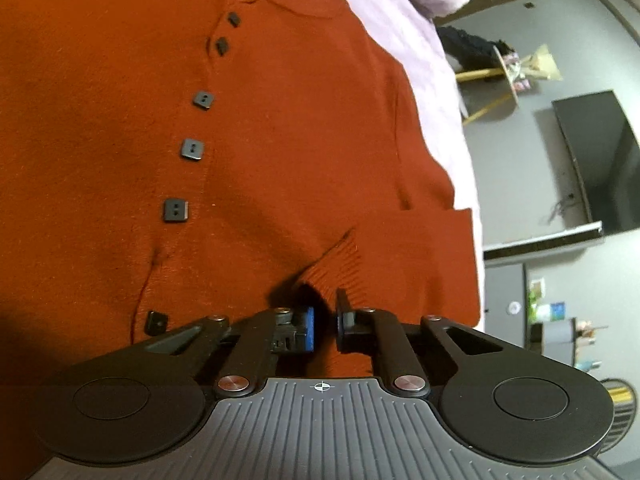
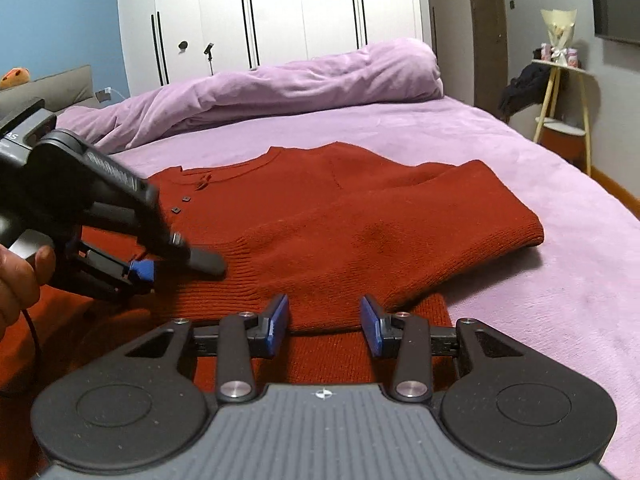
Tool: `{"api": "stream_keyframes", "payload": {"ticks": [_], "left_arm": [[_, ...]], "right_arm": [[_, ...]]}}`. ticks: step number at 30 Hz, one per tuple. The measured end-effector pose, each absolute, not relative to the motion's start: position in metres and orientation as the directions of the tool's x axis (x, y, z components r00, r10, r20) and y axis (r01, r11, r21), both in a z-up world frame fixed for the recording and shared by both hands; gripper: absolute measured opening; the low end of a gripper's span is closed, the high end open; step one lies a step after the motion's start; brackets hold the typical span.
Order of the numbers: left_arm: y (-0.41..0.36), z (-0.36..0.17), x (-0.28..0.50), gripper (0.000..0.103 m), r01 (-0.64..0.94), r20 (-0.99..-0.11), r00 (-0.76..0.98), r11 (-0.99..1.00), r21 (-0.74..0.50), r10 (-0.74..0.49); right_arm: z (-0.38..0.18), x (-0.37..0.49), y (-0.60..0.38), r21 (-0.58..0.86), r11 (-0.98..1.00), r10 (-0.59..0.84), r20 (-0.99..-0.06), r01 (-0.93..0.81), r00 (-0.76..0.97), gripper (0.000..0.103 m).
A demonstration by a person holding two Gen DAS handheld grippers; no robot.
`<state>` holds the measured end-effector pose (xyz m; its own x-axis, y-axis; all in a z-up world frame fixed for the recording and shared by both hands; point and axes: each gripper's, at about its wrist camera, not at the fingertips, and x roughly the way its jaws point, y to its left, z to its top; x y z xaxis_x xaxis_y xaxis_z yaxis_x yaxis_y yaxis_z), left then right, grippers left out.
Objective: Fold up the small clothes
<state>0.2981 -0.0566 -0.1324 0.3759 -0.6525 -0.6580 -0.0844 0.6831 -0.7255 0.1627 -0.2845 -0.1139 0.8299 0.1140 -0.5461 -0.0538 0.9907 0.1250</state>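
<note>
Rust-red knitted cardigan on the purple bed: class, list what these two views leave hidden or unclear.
- Rust-red knitted cardigan: its near hem, right wrist view, hidden behind the right tool.
- Its far sleeve: left wrist view, cut off by the left edge.
- Left tool: both views, dark and blurred, so whether it pinches the ribbed cuff is unclear.
</note>
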Motion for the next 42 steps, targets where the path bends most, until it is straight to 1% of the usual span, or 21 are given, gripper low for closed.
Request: {"api": "stream_keyframes", "payload": {"ticks": [4,7,10,12,14,16,21,24,26,27,28,32,33,34,35,38,40,42], "left_arm": [[-0.045,-0.109,0.292,0.007,-0.037,-0.671,0.435,0.733,-0.679,-0.6],[-0.028,-0.076,0.294,0.007,0.022,-0.68,0.524,0.806,-0.591,-0.513],[-0.007,-0.041,0.3,0.007,0.038,-0.694,0.644,0.919,-0.392,-0.322],[0.006,-0.029,0.306,0.007,0.002,-0.701,0.688,0.965,-0.26,-0.19],[0.021,-0.026,0.314,0.007,-0.045,-0.709,0.7,0.985,-0.165,-0.087],[0.026,-0.023,0.32,0.007,-0.069,-0.706,0.708,0.992,-0.102,-0.023],[0.041,-0.009,0.328,0.007,-0.087,-0.652,0.756,0.996,-0.026,0.049],[0.038,-0.005,0.33,0.007,-0.088,-0.624,0.78,0.995,-0.038,0.045],[0.042,-0.005,0.331,0.007,-0.077,-0.618,0.785,0.996,-0.05,0.03],[0.041,-0.008,0.333,0.007,-0.076,-0.618,0.785,0.996,-0.038,0.036],[0.04,-0.01,0.334,0.007,-0.075,-0.619,0.784,0.997,-0.023,0.045],[0.041,-0.021,0.342,0.007,-0.065,-0.626,0.779,0.998,-0.006,0.047],[0.04,-0.022,0.343,0.007,-0.061,-0.625,0.78,0.998,0.0,0.047],[0.04,-0.021,0.344,0.007,-0.056,-0.619,0.784,0.998,0.009,0.05],[0.039,-0.024,0.345,0.007,-0.052,-0.614,0.788,0.998,0.018,0.052],[0.036,-0.028,0.348,0.007,-0.047,-0.587,0.807,0.998,0.046,0.065],[0.032,-0.036,0.354,0.007,-0.05,-0.581,0.81,0.997,0.064,0.078],[0.027,-0.047,0.36,0.007,-0.051,-0.587,0.803,0.993,0.107,0.105]], "right_arm": [[-0.108,0.171,-0.291,0.154,0.987,0.125,-0.551,-0.046,0.825,0.039],[-0.099,0.167,-0.305,0.191,0.981,0.093,-0.557,0.018,0.825,0.04],[-0.101,0.179,-0.32,0.211,0.974,0.059,-0.583,0.08,0.81,0.041],[-0.102,0.184,-0.324,0.227,0.97,0.065,-0.587,0.087,0.807,0.041],[-0.099,0.191,-0.325,0.23,0.969,0.068,-0.589,0.087,0.805,0.041],[-0.093,0.199,-0.328,0.236,0.968,0.065,-0.579,0.091,0.813,0.041],[-0.078,0.231,-0.338,0.251,0.963,0.074,-0.587,0.094,0.806,0.041],[-0.071,0.26,-0.335,0.225,0.971,0.078,-0.608,0.077,0.79,0.042],[-0.067,0.281,-0.329,0.199,0.978,0.071,-0.616,0.067,0.785,0.042],[-0.067,0.292,-0.326,0.197,0.979,0.089,-0.624,0.046,0.776,0.047],[-0.069,0.306,-0.322,0.204,0.979,0.113,-0.637,0.026,0.763,0.048],[-0.088,0.347,-0.308,0.186,0.982,0.125,-0.698,0.011,0.705,0.048],[-0.092,0.354,-0.305,0.163,0.987,0.104,-0.705,0.017,0.702,0.039],[-0.094,0.358,-0.303,0.15,0.989,0.096,-0.699,0.014,0.709,0.027],[-0.095,0.36,-0.302,0.143,0.99,0.094,-0.688,0.007,0.719,0.008],[-0.092,0.357,-0.299,0.084,0.996,0.047,-0.647,0.009,0.761,0.002],[-0.092,0.354,-0.297,0.019,0.999,-0.026,-0.62,0.048,0.784,0.002],[-0.098,0.356,-0.298,-0.017,0.997,-0.071,-0.63,0.078,0.773,0.002]]}}
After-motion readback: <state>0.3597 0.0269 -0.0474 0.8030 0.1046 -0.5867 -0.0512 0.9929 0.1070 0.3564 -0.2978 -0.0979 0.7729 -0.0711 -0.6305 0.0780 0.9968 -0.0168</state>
